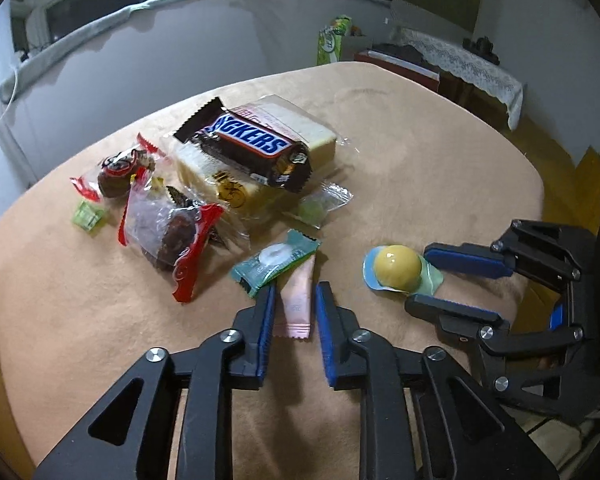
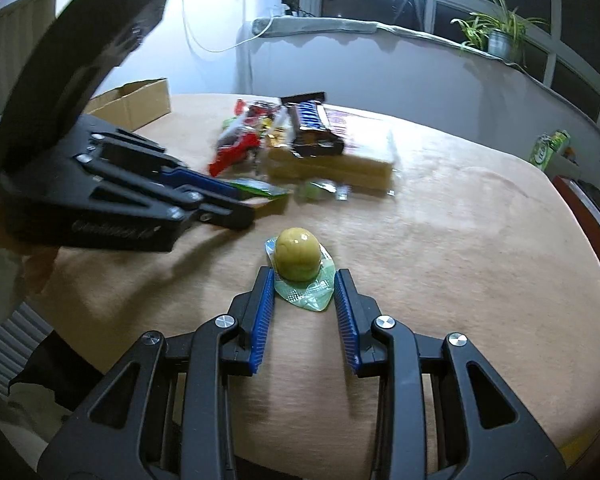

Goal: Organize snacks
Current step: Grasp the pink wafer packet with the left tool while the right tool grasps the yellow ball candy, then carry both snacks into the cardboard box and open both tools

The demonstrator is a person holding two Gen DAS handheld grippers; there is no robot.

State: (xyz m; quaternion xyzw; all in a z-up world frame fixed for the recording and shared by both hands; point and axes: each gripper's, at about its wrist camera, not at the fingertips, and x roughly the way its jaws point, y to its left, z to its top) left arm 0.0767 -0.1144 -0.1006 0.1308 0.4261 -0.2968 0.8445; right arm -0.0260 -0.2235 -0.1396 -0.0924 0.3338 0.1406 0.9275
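While both grippers sit low over the table (image 1: 440,152), left gripper (image 1: 296,292) straddles the pink sachet (image 1: 296,300), pads off it; right gripper (image 2: 305,276) brackets the yellow jelly (image 2: 298,258), not pinching.

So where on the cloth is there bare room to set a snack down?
Bare cloth runs along the far and right side of the table, beyond the yellow jelly cup. It is crowded around the Snickers bar on the cake pack, the red-wrapped cakes, the green candy and the pink sachet.
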